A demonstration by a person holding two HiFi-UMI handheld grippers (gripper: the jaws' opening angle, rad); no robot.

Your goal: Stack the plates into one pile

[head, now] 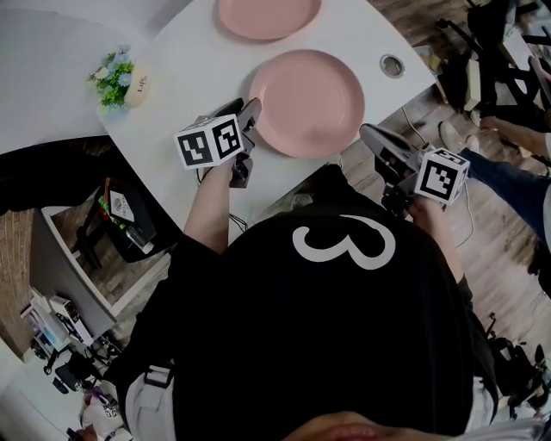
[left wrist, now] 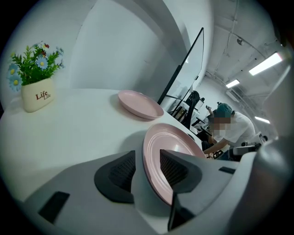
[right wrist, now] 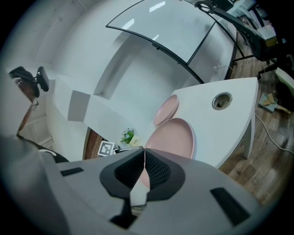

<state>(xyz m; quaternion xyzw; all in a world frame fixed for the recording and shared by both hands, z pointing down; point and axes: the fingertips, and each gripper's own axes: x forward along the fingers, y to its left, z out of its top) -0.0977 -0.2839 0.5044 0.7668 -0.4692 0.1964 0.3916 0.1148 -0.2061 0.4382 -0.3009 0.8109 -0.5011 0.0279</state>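
Looking along my left gripper [left wrist: 147,167], I find its jaws standing moderately apart with the rim of the near pink plate [left wrist: 171,143] in the gap between them; the pads do not seem to press on it, so I read it as straddled, not gripped. From the head view that plate [head: 306,102] lies flat on the white table [head: 185,69], its closest edge right at the left gripper [head: 251,116]. My right gripper [head: 372,135] hangs off the table's edge to the plate's right, its jaws closed tip to tip on nothing [right wrist: 144,158]. So the left hand is clearly the nearer one. The plate is round, so no axis matters; only the rim does, and it runs straight into the jaw gap. Beyond it, further up the table and not touching it, sits the far pink plate [head: 267,13]. I judge the move ahead as closing on the rim, lifting, and carrying the plate away from me onto that far one.
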